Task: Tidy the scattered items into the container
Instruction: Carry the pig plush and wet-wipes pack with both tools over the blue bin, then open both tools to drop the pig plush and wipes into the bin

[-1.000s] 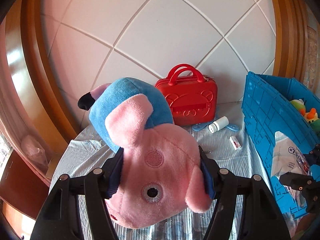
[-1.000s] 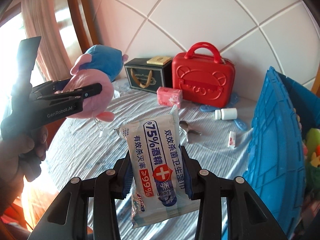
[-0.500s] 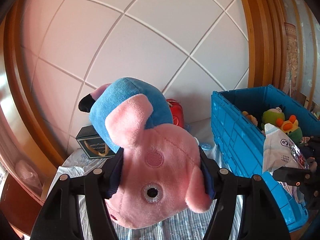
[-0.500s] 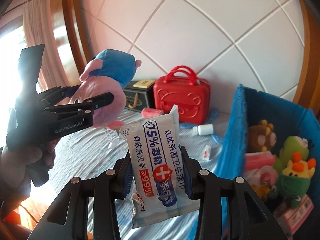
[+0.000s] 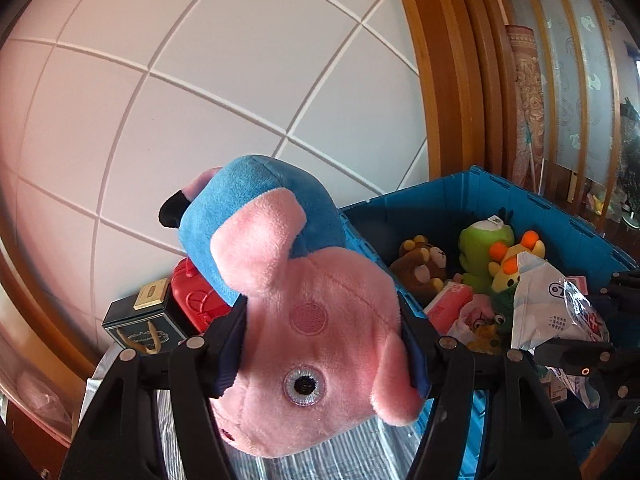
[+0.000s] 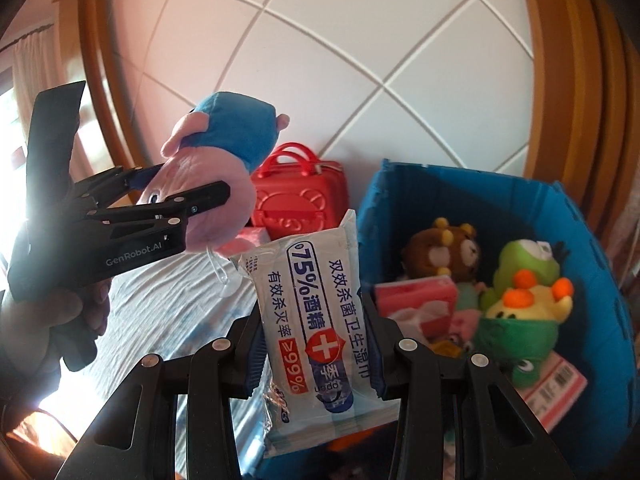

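Note:
My left gripper is shut on a pink plush pig with a blue shirt, held in the air left of the blue crate. It also shows in the right wrist view. My right gripper is shut on a white pack of alcohol wipes, held over the near edge of the crate. The wipes pack also shows in the left wrist view. The crate holds several plush toys, among them a green frog and a brown bear.
A red toy suitcase and a black gift box stand by the white tiled wall behind a striped cloth surface. A pink box lies near the suitcase. Wooden frames stand on both sides.
Both grippers have swung right and up toward the crate with their loads. The crate's inside now fills the right of both views; the loose items on the cloth have left view.

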`<state>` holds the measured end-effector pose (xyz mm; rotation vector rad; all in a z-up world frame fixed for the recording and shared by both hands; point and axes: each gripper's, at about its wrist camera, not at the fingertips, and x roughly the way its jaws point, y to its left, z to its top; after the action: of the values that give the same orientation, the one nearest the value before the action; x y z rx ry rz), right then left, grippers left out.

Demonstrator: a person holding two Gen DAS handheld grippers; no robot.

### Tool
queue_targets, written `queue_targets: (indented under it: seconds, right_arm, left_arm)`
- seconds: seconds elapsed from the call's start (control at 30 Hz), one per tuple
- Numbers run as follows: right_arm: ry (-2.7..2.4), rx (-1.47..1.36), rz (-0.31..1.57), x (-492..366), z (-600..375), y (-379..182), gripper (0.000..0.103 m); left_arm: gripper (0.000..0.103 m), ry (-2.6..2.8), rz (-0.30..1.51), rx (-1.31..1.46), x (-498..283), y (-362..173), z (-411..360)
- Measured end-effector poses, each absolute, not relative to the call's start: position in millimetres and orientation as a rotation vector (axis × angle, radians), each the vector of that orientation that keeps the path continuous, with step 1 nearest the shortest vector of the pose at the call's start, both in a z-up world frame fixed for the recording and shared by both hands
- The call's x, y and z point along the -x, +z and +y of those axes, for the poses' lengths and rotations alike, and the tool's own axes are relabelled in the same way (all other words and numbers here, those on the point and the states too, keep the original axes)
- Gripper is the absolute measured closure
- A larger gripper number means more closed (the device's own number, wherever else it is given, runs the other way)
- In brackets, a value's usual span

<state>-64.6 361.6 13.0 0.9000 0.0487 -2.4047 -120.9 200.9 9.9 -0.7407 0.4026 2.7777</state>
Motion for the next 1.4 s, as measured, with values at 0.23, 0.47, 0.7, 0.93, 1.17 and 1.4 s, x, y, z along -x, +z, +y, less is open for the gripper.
queue_targets:
  seconds: [0.23, 0.47, 0.7, 0.93, 1.17, 1.4]
  right_arm:
    - [-2.477, -0.918, -0.008, 70, 413, 10, 0.063]
    - [-2.544, -0.954, -0.047, 73, 457, 3, 0.063]
    - [-2.565, -0.987, -0.075, 71, 481, -4, 0.063]
    - [-2.582, -1.008, -0.11, 70, 500, -10, 0.063]
    - [-2.602, -1.02, -0.129, 75, 516, -13, 0.062]
    - [-2.619, -1.015, -0.144, 83, 513, -21, 0.001]
  left_arm:
    - [0.038, 2.69, 0.436, 0.721, 121, 16, 251]
    - [0.038, 2.597, 0.471, 0.716, 133, 21, 302]
    - [0.038, 2.498, 0.517, 0.697, 141, 24, 355]
    - [0.038, 2.437, 0.539, 0.671, 145, 29, 391]
    - [0.017, 2.406, 0.455, 0.656, 152, 36, 399]
    - [0.0, 2.449, 0.377, 0.711, 165, 33, 377]
